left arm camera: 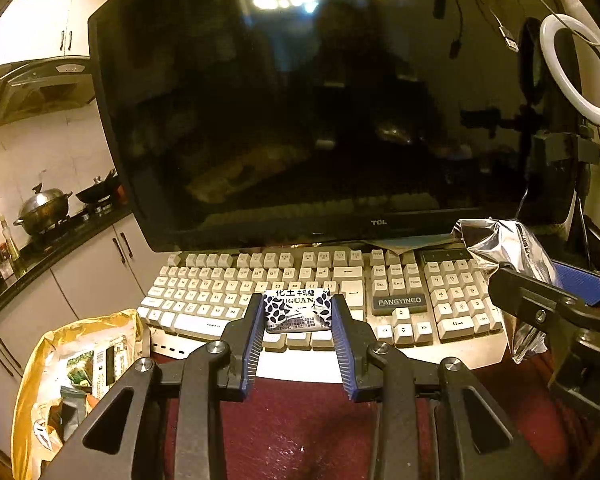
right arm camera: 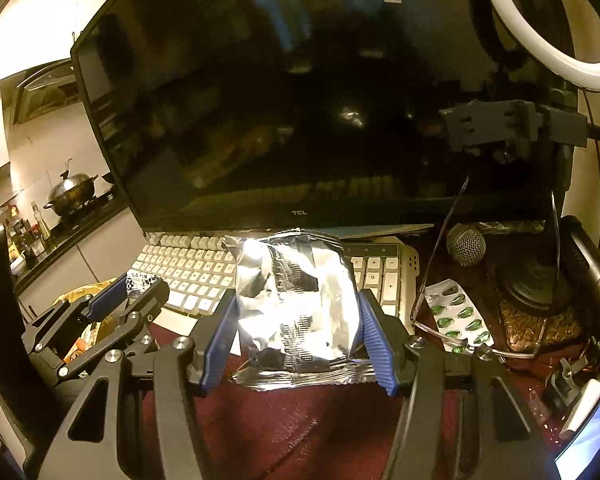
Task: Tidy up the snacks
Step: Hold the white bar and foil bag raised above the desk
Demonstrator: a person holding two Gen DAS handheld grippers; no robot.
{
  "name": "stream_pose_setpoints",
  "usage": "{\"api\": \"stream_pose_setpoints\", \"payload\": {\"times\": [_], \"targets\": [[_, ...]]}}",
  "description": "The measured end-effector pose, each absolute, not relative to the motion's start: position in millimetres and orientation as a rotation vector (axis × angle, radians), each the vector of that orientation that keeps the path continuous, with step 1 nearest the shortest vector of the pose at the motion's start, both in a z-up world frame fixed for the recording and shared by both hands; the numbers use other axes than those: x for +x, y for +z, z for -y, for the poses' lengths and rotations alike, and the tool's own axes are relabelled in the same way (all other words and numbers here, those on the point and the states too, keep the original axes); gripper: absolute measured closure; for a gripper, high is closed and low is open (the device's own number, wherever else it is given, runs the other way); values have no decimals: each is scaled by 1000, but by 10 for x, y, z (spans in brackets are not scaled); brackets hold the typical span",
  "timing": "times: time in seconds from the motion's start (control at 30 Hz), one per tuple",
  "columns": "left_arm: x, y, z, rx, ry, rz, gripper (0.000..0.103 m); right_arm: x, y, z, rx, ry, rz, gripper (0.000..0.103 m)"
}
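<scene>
A: Left claw (left arm camera: 297, 322) clamped on the small blue-and-white snack packet (left arm camera: 298, 310), held above the keyboard (left arm camera: 204, 292), long axis crossways between the pads.

B: Right claw (right arm camera: 299, 320)?

A: Gripping the silver foil bag (right arm camera: 296, 300) by both side edges, upright over the near desk (right arm camera: 300, 432).

B: Nearest drop spot?

A: Probably the open yellow bag (left arm camera: 80, 364), near left, just beside the left claw; well apart from the right.

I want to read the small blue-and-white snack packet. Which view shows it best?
The left wrist view: the packet sits centered between the left gripper fingers, print readable. The right wrist view shows only a corner.
</scene>
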State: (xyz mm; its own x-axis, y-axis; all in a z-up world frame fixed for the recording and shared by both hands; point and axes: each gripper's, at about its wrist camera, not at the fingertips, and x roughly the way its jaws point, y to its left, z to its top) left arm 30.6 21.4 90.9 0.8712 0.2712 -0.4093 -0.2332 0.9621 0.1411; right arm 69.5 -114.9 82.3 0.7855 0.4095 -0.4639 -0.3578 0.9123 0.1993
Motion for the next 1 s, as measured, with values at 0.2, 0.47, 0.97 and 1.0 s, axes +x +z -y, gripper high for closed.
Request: {"api": "stream_pose_setpoints", "payload": {"times": [0.2,0.47,0.97,1.0], "targets": [[311,906,-217,82,261,-444,69,693,825,1147,101,415,-522,44],[338,916,-252,64,255,-457,69,688,828,1146,100,414,-521,44],[332,920,-260,53,254,-456,69,692,846,1130,87,405,-521,44],[330,923,-269,43,253,-456,69,698,850,1130,84,402,-522,44]]}}
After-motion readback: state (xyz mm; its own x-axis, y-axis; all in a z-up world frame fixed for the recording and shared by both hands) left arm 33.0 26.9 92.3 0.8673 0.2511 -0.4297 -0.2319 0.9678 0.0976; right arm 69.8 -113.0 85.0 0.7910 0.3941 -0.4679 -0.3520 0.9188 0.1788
